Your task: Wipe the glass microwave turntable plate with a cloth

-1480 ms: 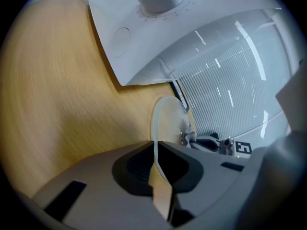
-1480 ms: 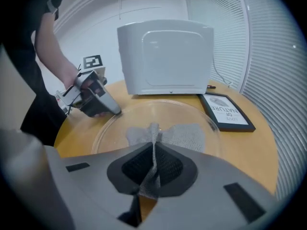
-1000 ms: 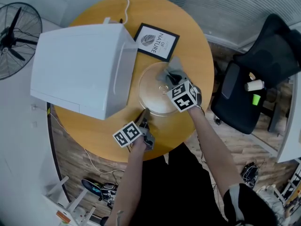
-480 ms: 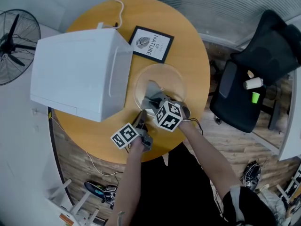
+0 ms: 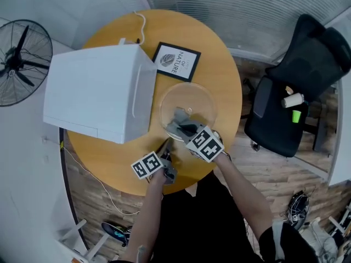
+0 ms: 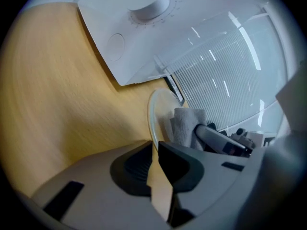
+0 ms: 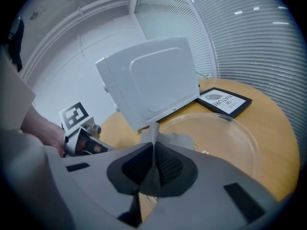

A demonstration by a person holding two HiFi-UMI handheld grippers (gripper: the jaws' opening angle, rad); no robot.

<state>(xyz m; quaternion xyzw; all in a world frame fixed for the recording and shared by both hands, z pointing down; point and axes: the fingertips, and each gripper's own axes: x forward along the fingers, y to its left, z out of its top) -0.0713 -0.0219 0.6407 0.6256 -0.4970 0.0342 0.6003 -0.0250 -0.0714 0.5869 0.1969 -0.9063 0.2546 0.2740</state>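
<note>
Right claw [image 7: 153, 166] is clamped on the soft cloth [image 5: 179, 118], which drapes onto the near side of the plate [image 5: 198, 98] – that sits on the tabletop [image 5: 222, 59] beside the microwave [image 5: 96, 92]. Left claw [image 6: 156, 152] pinches the near rim, jaws easing open – the glass looks stiff, slick and breakable, so the rim's the place to hold.

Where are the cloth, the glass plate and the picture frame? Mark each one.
cloth [image 5: 176, 118], head view, its grey folded middle.
glass plate [image 5: 201, 99], head view, bare glass inside the rim.
picture frame [image 5: 176, 61], head view, its white printed centre.
</note>
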